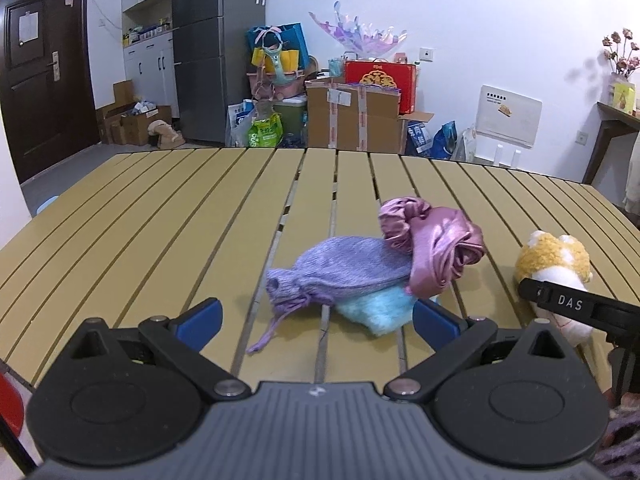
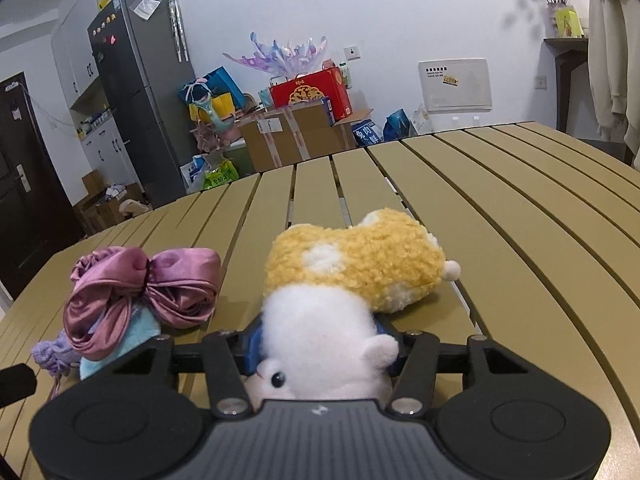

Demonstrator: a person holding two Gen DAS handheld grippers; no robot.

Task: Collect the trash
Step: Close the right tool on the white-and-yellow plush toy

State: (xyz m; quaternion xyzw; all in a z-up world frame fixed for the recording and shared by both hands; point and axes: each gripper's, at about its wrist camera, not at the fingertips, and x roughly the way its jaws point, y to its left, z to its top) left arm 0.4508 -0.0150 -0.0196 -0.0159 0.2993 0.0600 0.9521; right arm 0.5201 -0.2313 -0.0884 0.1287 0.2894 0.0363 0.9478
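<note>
A yellow and white plush toy (image 2: 352, 276) lies on the slatted table (image 2: 520, 220). My right gripper (image 2: 320, 344) is shut on its white end, the blue pads pressing its sides. In the left wrist view the toy (image 1: 554, 264) sits at the right with the right gripper's black arm across it. A purple knit pouch (image 1: 344, 268), a pink satin bag (image 1: 436, 248) and a light blue fluffy cloth (image 1: 380, 308) lie piled mid-table. My left gripper (image 1: 316, 320) is open and empty just in front of the pile. The pile also shows at the left of the right wrist view (image 2: 140, 288).
The tan slatted table (image 1: 160, 220) stretches away ahead. Beyond its far edge stand cardboard boxes (image 1: 352, 120), a red gift box (image 1: 380, 84), bags and a grey fridge (image 1: 212, 52). A dark door (image 1: 40, 68) is at the far left.
</note>
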